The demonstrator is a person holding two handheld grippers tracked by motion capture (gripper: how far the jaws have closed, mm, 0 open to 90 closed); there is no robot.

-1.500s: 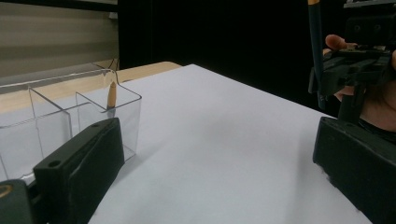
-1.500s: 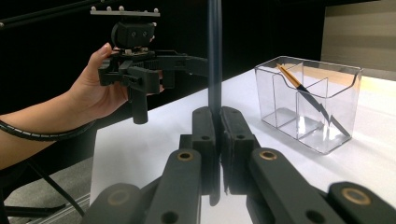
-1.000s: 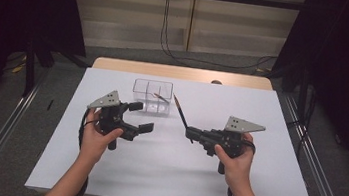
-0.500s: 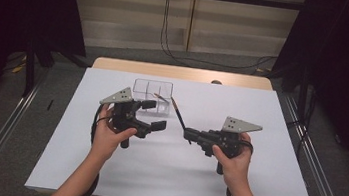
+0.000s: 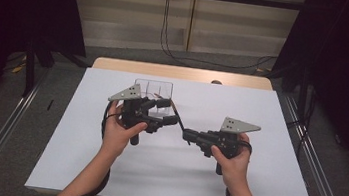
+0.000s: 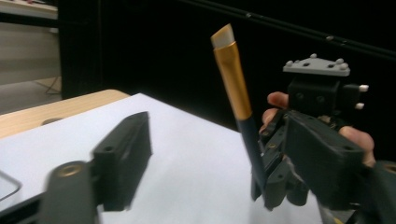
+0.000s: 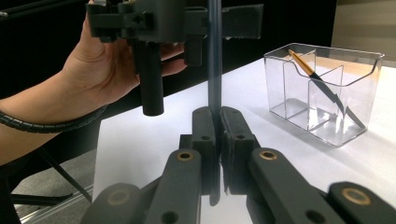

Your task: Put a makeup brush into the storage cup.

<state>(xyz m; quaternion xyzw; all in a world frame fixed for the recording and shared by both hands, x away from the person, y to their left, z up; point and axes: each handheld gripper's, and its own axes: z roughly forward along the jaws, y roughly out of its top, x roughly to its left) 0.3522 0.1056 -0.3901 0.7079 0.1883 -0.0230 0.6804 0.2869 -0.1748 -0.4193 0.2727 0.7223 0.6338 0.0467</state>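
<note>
My right gripper (image 7: 215, 114) is shut on the dark handle of a makeup brush (image 7: 215, 56) and holds it upright over the white table (image 5: 252, 188). In the left gripper view the brush (image 6: 232, 74) shows a gold ferrule and a pale tip. My left gripper (image 5: 172, 113) reaches in from the left, and its jaws have just been closing. The brush handle stands between them, nearer one jaw, and neither pad presses on it. The left gripper (image 7: 219, 21) straddles the handle above my right jaws.
A clear divided organizer box (image 7: 327, 93) stands on the table behind the grippers and holds another brush (image 7: 317, 77) leaning in one compartment. In the high view the box (image 5: 146, 85) sits just beyond the left gripper. White table surface lies in front and to the right.
My left gripper has moved right and slightly up, from the table's left to the brush. Its jaws have narrowed around the handle. The right gripper has stayed put with the brush.
</note>
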